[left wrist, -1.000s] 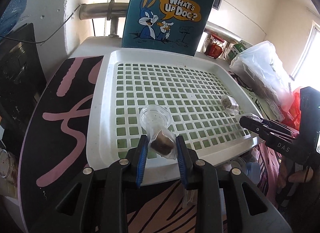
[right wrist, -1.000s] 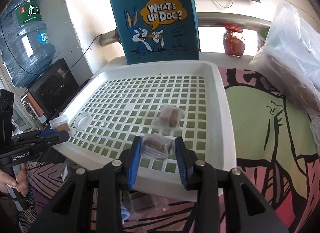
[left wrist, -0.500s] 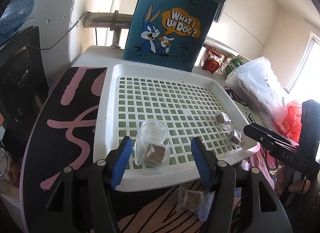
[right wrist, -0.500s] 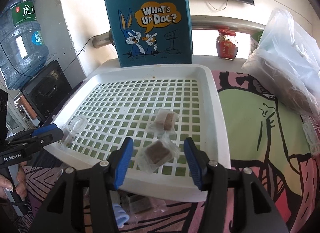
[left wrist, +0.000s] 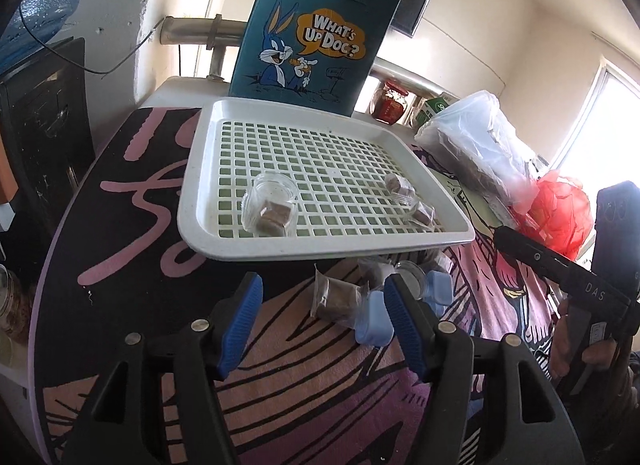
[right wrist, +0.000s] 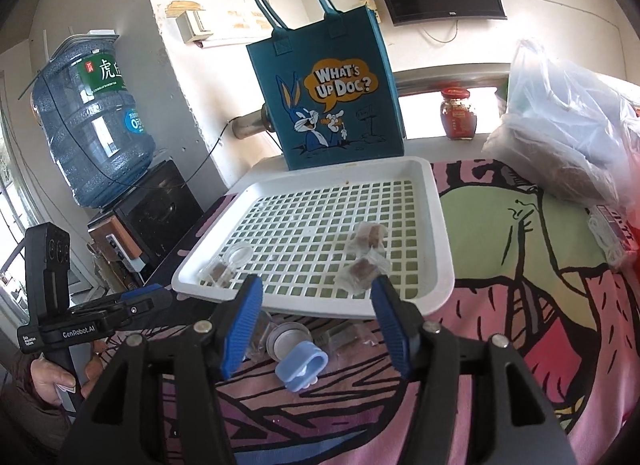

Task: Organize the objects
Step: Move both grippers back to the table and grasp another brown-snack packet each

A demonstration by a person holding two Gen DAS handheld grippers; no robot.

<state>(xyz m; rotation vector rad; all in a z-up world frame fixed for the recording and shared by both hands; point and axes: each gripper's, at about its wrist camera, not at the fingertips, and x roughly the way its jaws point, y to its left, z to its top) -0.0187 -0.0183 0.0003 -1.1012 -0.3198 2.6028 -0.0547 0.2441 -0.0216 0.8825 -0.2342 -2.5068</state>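
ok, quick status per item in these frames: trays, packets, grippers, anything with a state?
left gripper: open, nothing between the pads
right gripper: opening, empty
white tray: flat on the table, holds three items
clear cup: lying on its side in the tray, brown cube inside
wrapped packets: two, resting in the tray
blue tote bag: upright behind the tray
red jar: upright, lidded

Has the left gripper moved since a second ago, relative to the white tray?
Yes. The left gripper has pulled back off the white tray; its open fingertips now sit in front of the near rim, with the wrapped brown cube left on the tray.
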